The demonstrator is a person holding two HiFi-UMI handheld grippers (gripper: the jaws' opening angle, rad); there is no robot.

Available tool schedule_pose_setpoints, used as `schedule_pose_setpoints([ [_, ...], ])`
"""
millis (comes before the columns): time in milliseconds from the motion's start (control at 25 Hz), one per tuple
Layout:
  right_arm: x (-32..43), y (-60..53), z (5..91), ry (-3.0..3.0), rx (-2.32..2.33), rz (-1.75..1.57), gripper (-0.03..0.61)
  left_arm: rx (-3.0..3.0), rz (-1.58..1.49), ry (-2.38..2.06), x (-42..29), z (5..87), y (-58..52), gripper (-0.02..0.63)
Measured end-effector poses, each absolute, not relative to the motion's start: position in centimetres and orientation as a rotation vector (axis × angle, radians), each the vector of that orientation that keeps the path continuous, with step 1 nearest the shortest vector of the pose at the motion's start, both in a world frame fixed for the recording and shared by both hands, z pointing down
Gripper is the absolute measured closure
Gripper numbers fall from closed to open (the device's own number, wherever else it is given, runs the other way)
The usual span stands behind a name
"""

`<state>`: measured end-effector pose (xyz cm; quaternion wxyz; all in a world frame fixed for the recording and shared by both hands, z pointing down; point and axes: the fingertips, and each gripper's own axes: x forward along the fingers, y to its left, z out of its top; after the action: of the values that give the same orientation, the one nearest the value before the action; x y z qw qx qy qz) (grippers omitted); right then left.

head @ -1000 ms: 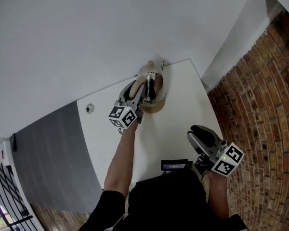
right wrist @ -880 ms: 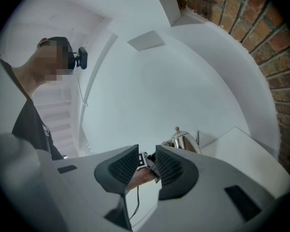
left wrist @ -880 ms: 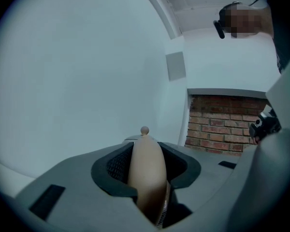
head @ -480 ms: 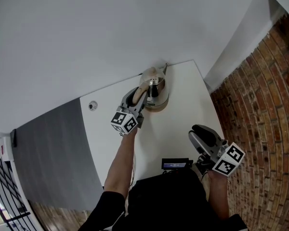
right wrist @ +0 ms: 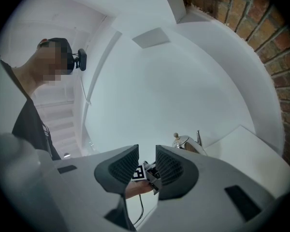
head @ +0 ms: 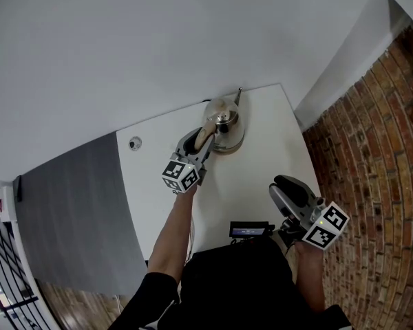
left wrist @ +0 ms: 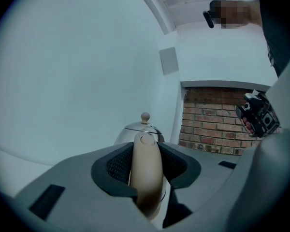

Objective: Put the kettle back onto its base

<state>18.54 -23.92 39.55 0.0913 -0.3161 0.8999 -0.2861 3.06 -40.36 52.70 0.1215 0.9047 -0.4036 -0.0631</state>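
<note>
White desk [head: 261, 177] against a white wall [head: 158, 40]. The kettle [head: 224, 121] stands at its far edge, its beige handle [left wrist: 146, 173] clamped in the left tool [head: 198, 137]. The right tool [right wrist: 146, 161], jaws apart, holds nothing.

No words, brands or numbers can be read anywhere. The only printed marks are the black-and-white square patterns on the cube of the left gripper [head: 205, 136] and the cube of the right gripper [head: 279, 187] — coded blocks, not letters or digits. A small dark device [head: 251, 230] at the person's waist shows a thin bluish lit strip in the head view — too small to tell whether it carries characters.
</note>
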Motion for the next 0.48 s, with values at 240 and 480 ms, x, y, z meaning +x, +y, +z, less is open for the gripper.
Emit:
schedule_pose_setpoints([
  [240, 17.87, -23.65, 39.69, 2.680, -0.929, -0.851, 0.465, 2.643, -0.138, -1.161, 2.41, 53.25, -40.27, 0.451],
  [480, 17.54, -23.40, 39.38, 2.682, -0.934, -0.840, 0.465, 2.664, -0.089, -1.123, 2.27, 53.48, -40.29, 0.451],
])
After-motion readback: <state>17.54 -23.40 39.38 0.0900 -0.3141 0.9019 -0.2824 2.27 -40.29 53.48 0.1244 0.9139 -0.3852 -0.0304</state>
